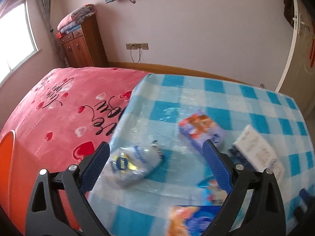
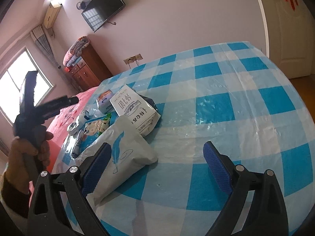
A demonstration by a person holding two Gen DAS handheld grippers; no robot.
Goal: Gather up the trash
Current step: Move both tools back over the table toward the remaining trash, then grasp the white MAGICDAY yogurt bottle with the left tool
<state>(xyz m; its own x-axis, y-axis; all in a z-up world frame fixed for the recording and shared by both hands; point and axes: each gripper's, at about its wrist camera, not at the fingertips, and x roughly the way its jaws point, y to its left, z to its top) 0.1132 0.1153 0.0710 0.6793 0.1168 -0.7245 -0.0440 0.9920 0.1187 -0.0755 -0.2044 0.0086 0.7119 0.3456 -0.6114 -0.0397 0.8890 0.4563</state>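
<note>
Trash lies on a table with a blue-and-white checked cloth (image 1: 246,106). In the left wrist view my left gripper (image 1: 157,151) is open, with a crumpled white milk wrapper (image 1: 133,162) between its fingers, close to the left finger. Beyond it lie a purple cartoon box (image 1: 200,129) and a white carton (image 1: 258,151); blurred blue and orange wrappers (image 1: 193,218) lie near the camera. In the right wrist view my right gripper (image 2: 157,153) is open just above the cloth (image 2: 236,98). A grey bag with a blue feather (image 2: 126,153) touches its left finger. Behind sit a white milk-powder bag (image 2: 135,108) and a cartoon packet (image 2: 94,127).
A bed with a pink heart-print blanket (image 1: 65,108) adjoins the table's left side. An orange bin (image 1: 7,153) shows at the left edge. A hand (image 2: 29,153) holds the other gripper at left in the right wrist view. A wooden cabinet (image 1: 82,43) stands by the far wall.
</note>
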